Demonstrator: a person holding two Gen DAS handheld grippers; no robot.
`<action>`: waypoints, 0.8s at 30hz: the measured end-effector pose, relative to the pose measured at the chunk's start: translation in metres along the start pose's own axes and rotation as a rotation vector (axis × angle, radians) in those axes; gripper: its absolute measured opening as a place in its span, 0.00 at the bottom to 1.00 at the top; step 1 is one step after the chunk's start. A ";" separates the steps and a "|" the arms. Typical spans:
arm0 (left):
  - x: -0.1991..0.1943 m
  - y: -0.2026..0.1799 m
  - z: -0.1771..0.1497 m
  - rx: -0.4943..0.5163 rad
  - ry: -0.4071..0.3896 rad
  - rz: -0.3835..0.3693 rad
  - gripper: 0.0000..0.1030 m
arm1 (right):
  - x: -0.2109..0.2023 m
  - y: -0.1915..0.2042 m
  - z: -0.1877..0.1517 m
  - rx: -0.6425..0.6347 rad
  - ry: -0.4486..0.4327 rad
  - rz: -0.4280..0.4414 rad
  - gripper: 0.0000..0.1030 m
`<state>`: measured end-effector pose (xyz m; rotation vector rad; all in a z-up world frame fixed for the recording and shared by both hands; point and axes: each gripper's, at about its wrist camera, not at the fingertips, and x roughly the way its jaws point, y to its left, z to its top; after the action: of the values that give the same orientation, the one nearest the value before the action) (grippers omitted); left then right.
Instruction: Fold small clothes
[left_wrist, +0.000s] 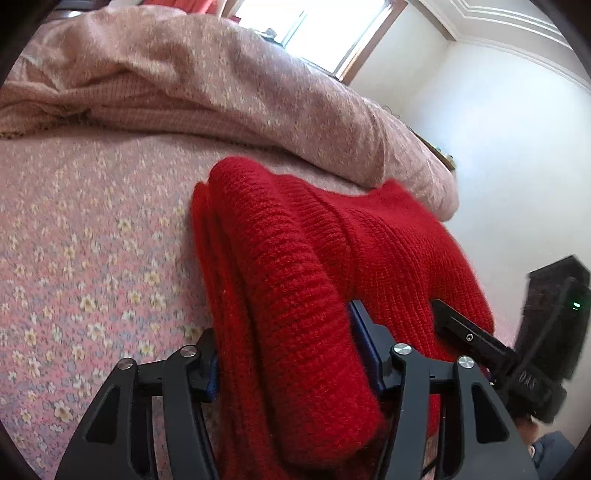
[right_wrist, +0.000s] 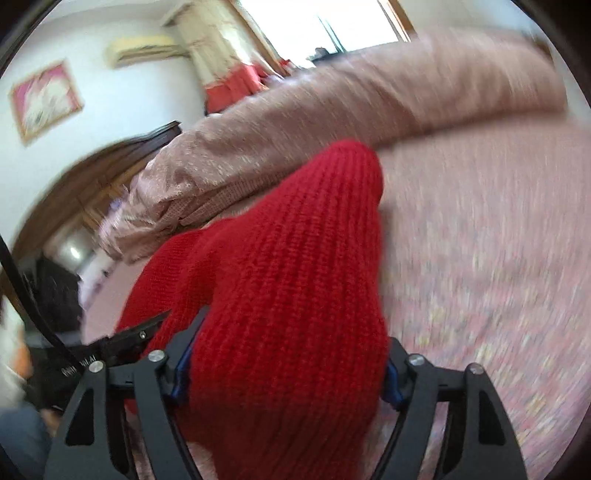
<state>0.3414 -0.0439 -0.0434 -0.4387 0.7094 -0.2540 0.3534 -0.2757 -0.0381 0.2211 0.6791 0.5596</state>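
Note:
A red knitted garment (left_wrist: 314, 258) lies folded in thick layers on the floral bedsheet (left_wrist: 92, 240). My left gripper (left_wrist: 291, 354) is shut on a thick bundle of it at its near edge. My right gripper (right_wrist: 284, 365) is shut on another thick fold of the same garment (right_wrist: 295, 258). The right gripper's finger (left_wrist: 465, 332) shows in the left wrist view, touching the garment's right side. The left gripper's finger (right_wrist: 140, 336) shows at the left of the right wrist view. The right wrist view is blurred by motion.
A rumpled pink quilt (left_wrist: 221, 81) is heaped along the far side of the bed, just behind the garment. The bed's edge (left_wrist: 454, 192) drops off to the right of the garment. A wooden headboard (right_wrist: 110, 173) stands at the left in the right wrist view.

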 end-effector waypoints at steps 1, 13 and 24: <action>0.000 -0.001 0.001 0.002 -0.010 0.002 0.46 | 0.000 0.005 0.003 -0.030 -0.024 -0.021 0.74; 0.002 0.009 -0.005 -0.050 -0.021 -0.039 0.51 | 0.013 -0.024 0.005 0.116 0.002 0.047 0.79; -0.005 0.018 -0.018 -0.088 -0.004 -0.023 0.71 | 0.008 -0.029 -0.003 0.177 0.004 0.019 0.94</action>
<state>0.3266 -0.0311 -0.0612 -0.5314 0.7143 -0.2443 0.3682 -0.2953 -0.0556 0.3922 0.7318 0.5179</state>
